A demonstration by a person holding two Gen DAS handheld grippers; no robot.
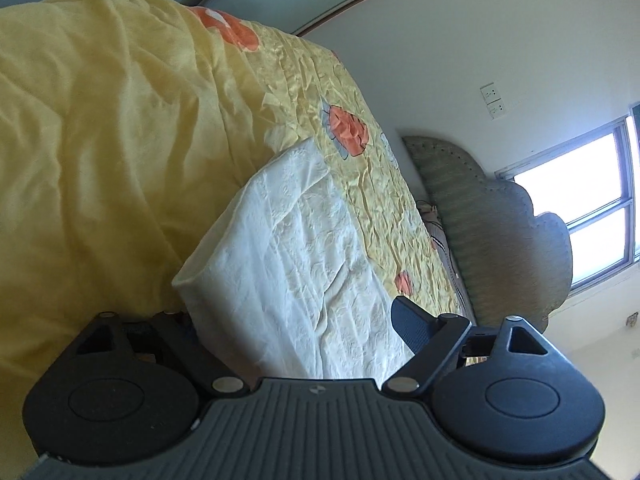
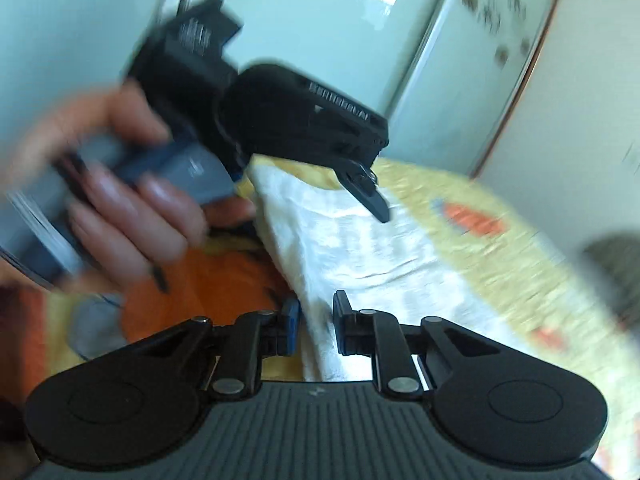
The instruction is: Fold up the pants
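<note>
Lying across the yellow quilt (image 1: pixel 100 128) on the bed: white pants (image 1: pixel 296 248), folded over, with a thick rounded fold edge toward the left wrist camera. Spreading wide over that cloth: left tongs (image 1: pixel 296 320), one finger (image 1: pixel 412 326) resting above the pants' right side, the other hidden at the fold's left edge, nothing visibly clamped between them. Showing from the right wrist view as a black body gripped by a hand (image 2: pixel 132 208), blurred by motion, one dark finger (image 2: pixel 370 196) pointing down at the pants (image 2: pixel 360 248). Hovering low at the near end of the white cloth: right tongs (image 2: pixel 316 326), parted by a modest gap, with cloth showing in that gap but not pinched. Showing beside the pants: orange prints (image 1: pixel 348 128) on the quilt. Standing beyond the bed: a grey-green headboard (image 1: pixel 492 232), a window (image 1: pixel 580 208) and a white wall (image 1: pixel 460 60).
</note>
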